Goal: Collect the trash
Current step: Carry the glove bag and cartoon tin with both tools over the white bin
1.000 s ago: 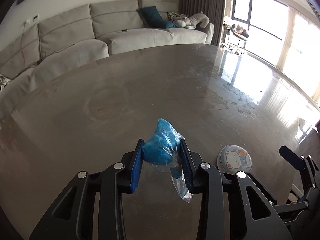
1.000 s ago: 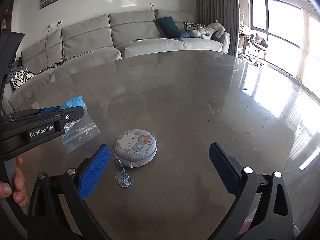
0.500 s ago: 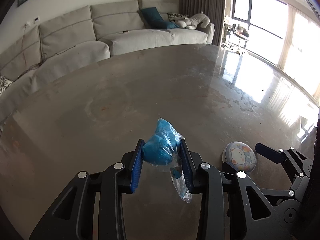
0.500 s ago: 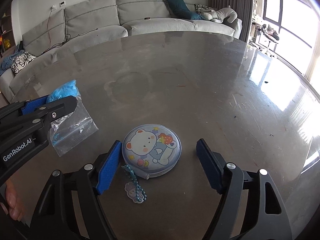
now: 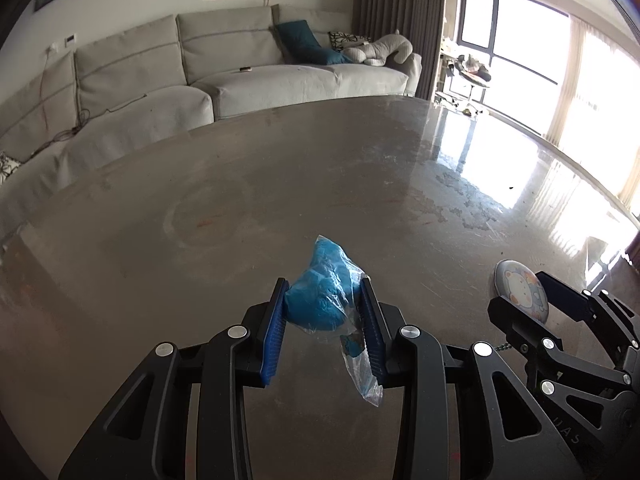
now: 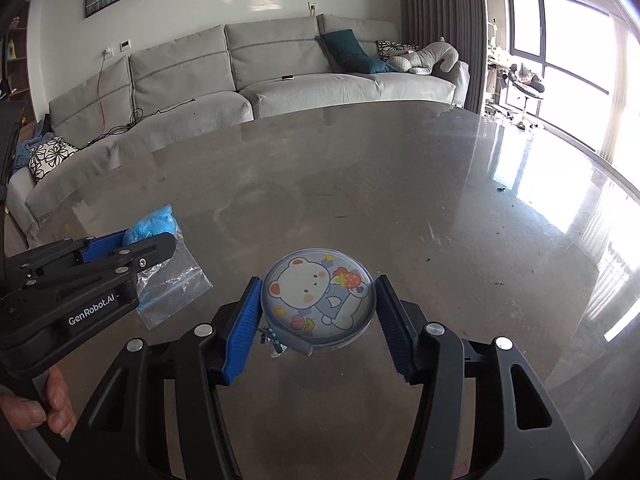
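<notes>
Right claw (image 6: pixel 316 316) now closed around 1 round case (image 6: pixel 319 301), left claw (image 5: pixel 323 320) gripping 1 bag (image 5: pixel 325 300)

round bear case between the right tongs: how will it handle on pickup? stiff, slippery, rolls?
The round bear case probably stays stiff: its rim holds a clean circle between the right tongs. Its glossy face suggests it may slip, with the pads meeting only the curved edge. Lying flat on the table it shouldn't roll; the bead chain will likely dangle.

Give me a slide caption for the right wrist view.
Right gripper shut on round bear pouch; left gripper holds bagged blue item.
</notes>
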A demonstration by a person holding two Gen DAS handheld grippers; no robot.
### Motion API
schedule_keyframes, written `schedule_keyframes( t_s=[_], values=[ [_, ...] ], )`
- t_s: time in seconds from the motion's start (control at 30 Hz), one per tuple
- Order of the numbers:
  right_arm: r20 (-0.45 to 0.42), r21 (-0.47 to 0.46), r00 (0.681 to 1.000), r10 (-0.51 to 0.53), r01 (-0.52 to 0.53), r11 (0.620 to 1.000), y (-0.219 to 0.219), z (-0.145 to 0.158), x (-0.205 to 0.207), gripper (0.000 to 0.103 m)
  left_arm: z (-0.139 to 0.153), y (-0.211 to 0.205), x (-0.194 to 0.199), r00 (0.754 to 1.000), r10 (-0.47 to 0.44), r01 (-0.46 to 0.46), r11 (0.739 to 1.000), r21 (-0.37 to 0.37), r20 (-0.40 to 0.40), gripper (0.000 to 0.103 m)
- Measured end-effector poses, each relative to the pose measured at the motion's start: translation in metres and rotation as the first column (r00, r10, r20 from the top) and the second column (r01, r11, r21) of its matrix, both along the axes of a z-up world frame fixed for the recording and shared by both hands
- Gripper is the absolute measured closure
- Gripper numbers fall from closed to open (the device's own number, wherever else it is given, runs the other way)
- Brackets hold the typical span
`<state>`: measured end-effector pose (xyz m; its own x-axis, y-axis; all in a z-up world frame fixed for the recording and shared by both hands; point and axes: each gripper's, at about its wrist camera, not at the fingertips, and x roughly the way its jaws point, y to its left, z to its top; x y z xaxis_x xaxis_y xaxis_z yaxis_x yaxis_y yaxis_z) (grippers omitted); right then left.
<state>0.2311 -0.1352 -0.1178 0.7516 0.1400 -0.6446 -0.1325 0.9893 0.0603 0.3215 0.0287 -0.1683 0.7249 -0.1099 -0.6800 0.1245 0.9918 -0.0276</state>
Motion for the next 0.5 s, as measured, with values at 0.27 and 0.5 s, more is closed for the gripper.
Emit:
schedule_keyframes(
  t_s=[0.27, 0.5],
  values=[
    [0.069, -0.05, 0.994, -0.079, 0.083, 0.995, -0.029, 0.02, -0.039, 0.045, 0.019, -0.039, -0.028, 0.995, -0.084, 0.084, 0.996, 0.011, 0.045, 0.068],
    [0.101, -0.023, 0.968, -0.231, 0.235, 0.972, -0.079, 0.026, -0.08, 0.045, 0.023, -0.099, -0.064, 0.97, -0.236, 0.238, 0.971, -0.012, 0.059, 0.068]
  ],
)
